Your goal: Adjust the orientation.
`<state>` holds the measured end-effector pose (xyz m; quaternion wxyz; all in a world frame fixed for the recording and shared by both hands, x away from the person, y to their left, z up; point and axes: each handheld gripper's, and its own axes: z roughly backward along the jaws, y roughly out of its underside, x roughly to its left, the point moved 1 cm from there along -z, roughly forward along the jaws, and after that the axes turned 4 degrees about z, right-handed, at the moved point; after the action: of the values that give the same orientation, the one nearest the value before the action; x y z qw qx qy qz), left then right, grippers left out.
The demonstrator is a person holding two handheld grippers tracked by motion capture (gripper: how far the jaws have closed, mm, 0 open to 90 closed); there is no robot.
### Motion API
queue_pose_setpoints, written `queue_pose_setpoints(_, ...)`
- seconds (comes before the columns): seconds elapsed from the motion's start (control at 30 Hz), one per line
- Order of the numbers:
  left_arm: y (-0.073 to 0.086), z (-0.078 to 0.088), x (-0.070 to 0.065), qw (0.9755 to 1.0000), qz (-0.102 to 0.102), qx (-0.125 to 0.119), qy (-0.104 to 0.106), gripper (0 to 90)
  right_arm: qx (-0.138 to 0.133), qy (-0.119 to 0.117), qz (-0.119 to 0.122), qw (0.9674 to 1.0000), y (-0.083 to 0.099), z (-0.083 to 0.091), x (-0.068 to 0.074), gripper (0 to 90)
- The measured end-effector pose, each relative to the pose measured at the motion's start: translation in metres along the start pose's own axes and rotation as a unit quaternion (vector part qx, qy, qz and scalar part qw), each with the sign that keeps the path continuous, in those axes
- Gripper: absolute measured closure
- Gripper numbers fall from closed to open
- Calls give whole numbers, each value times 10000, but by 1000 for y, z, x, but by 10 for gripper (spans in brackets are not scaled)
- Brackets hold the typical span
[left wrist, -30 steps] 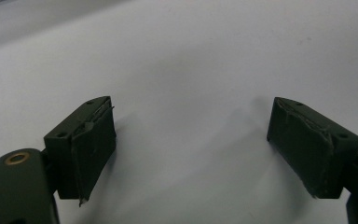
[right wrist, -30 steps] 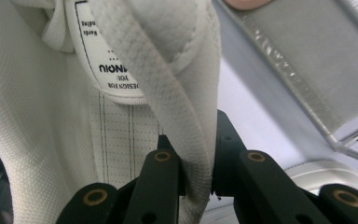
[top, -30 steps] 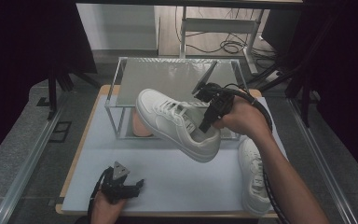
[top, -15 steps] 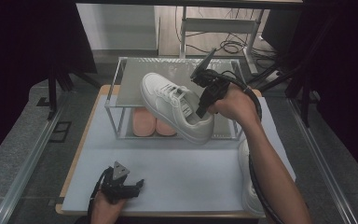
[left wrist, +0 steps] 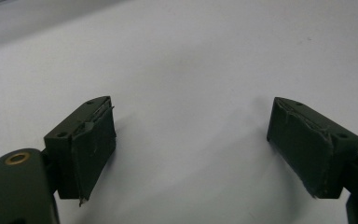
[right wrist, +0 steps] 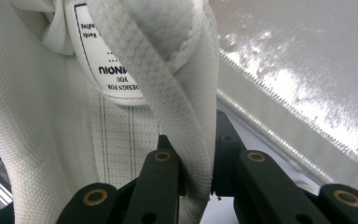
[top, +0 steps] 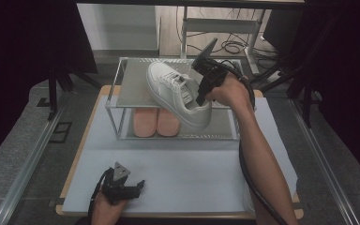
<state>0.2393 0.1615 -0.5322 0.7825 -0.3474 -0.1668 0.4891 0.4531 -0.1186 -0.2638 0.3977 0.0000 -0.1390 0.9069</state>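
1. The left claw (top: 122, 187) rests at the near left of the bench (top: 192, 168), well apart from the rack and the shoe. In the left gripper view its pads (left wrist: 93, 144) stand wide over bare white bench, with nothing between them.
2. Past it, the two-tier metal rack (top: 131, 84) stands across the far half of the bench. A pair of pink insoles (top: 157, 123) lies side by side on its lower shelf.
3. The white sneaker (top: 178, 93) hangs in the air above the rack's top shelf, tilted, its toe toward the far left and its heel toward the near right. Its long axis runs diagonally across the shelf, and the heel end juts past the shelf's front edge.
4. The right claw (top: 200, 96) pinches the shoe's collar at the heel end. In the right gripper view its jaws are narrow, clamped on the padded collar wall (right wrist: 186, 140), with the tongue label (right wrist: 107, 56) just above.
5. Judged from this, the shelf top lies below and to the left of the held shoe. Setting it down likely calls for swinging the heel back over the shelf and levelling the sole.
6. The right hand is the nearer one by far.
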Motion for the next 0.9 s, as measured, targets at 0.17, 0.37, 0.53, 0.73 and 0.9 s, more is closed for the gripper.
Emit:
queue_pose_setpoints(0.17, 0, 0, 0, 10000, -12, 10, -5, 153, -11, 61, -106, 9999, -8, -2, -7, 830)
queue_pose_setpoints(0.37, 0, 0, 0, 10000, -17, 14, -7, 152, 2, 99, -293, 9995, -16, -8, -18, 829)
queue_pose_setpoints(0.53, 0, 0, 0, 10000, -14, 13, -7, 152, 13, 11, -378, 9993, -19, -9, -23, 826)
queue_pose_setpoints(0.73, 0, 0, 0, 10000, -17, 13, -9, 153, -1, -73, -356, 9993, -21, -10, -23, 777)
queue_pose_setpoints(0.9, 0, 0, 0, 10000, -16, 13, -9, 153, -173, -240, -360, 9989, -21, -9, -25, 705)
